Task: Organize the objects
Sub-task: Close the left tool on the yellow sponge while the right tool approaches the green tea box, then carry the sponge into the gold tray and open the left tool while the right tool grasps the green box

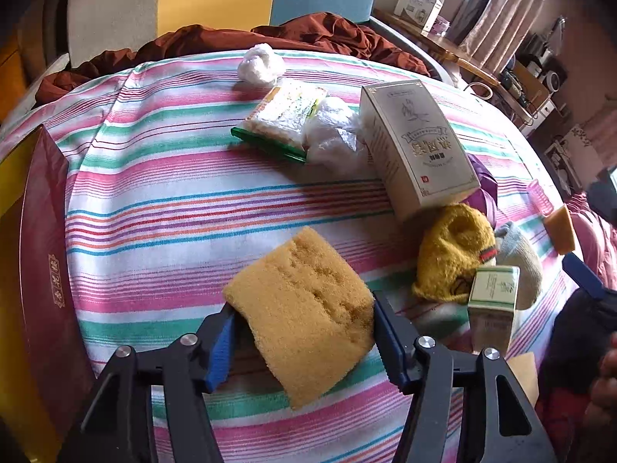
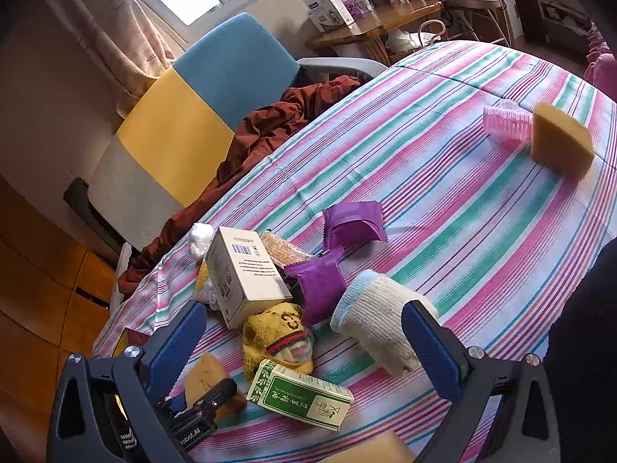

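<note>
A big yellow sponge (image 1: 304, 308) sits tilted between the blue pads of my left gripper (image 1: 300, 328), which is shut on it just above the striped cloth (image 1: 173, 200). The right wrist view shows that same sponge (image 2: 202, 376) and left gripper (image 2: 200, 405) at the lower left. My right gripper (image 2: 304, 332) hangs open over a pile: a yellow sock (image 2: 273, 332), a white sock (image 2: 378, 320), a small green box (image 2: 300, 393), a beige box (image 2: 243, 270) and two purple packets (image 2: 354, 223). None of these touches its fingers.
A dark red box (image 1: 42, 270) stands at the left edge. A snack packet (image 1: 281, 115) and a white wad (image 1: 258, 63) lie further back. A second sponge (image 2: 559, 142) and a pink roller (image 2: 505, 123) lie far right. A chair (image 2: 200, 88) with brown cloth (image 2: 262, 131) stands behind.
</note>
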Available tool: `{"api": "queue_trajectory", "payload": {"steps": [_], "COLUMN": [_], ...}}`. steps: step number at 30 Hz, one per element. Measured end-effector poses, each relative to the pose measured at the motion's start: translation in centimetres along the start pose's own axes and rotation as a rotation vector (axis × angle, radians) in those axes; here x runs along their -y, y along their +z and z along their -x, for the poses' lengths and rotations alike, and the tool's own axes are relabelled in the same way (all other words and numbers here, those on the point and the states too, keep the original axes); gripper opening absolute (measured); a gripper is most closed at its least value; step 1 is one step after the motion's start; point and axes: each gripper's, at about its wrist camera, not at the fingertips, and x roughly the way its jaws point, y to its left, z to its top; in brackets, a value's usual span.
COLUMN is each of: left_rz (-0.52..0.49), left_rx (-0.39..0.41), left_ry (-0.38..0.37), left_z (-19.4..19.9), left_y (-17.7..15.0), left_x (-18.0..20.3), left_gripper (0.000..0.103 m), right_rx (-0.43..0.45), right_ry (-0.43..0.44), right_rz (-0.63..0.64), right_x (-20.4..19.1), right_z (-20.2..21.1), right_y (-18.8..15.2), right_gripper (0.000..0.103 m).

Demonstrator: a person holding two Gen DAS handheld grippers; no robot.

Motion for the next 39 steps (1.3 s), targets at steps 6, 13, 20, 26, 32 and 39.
{"api": "queue_trajectory", "payload": {"steps": [6, 13, 20, 26, 32, 39], "left_rz": [-0.064, -0.130, -0.166, -0.166, -0.159, -0.154], "left_rx": [0.040, 0.061, 0.094, 0.090, 0.095, 0.102], "left_ry": [-0.028, 0.007, 0.029, 0.002, 0.000, -0.009], "left_z": [0.4, -0.6, -0.9, -0.6, -0.4, 0.1], "left_y": [-1.7, -1.3, -1.5, -1.5, -1.8, -2.5], "left_x": [0.2, 1.2, 1.6, 1.1, 1.0, 0.5], "left_gripper": [0.064, 0.066, 0.067, 0.064, 0.064, 0.063], "right_rx": [-0.013, -0.041, -0.123, -0.305, -0.403, -0.463], "right_ry": [-0.003, -0.008, 0.031, -0.058, -0.189, -0.214], "right_rz": [-0.012, -0.031, 0.048, 0.359, 0.554, 0.552], "right_x": [0.1, 0.4, -1.1, -5.1, -6.6, -5.9], "right_z": [-0.2, -0.7, -1.3, -2.5, -4.6, -5.7], "right_y": [0.0, 0.0, -0.5, -2.8, -5.3, -5.6], "right_gripper": [0.103, 0.103, 0.098, 0.095, 0.085, 0.066]}}
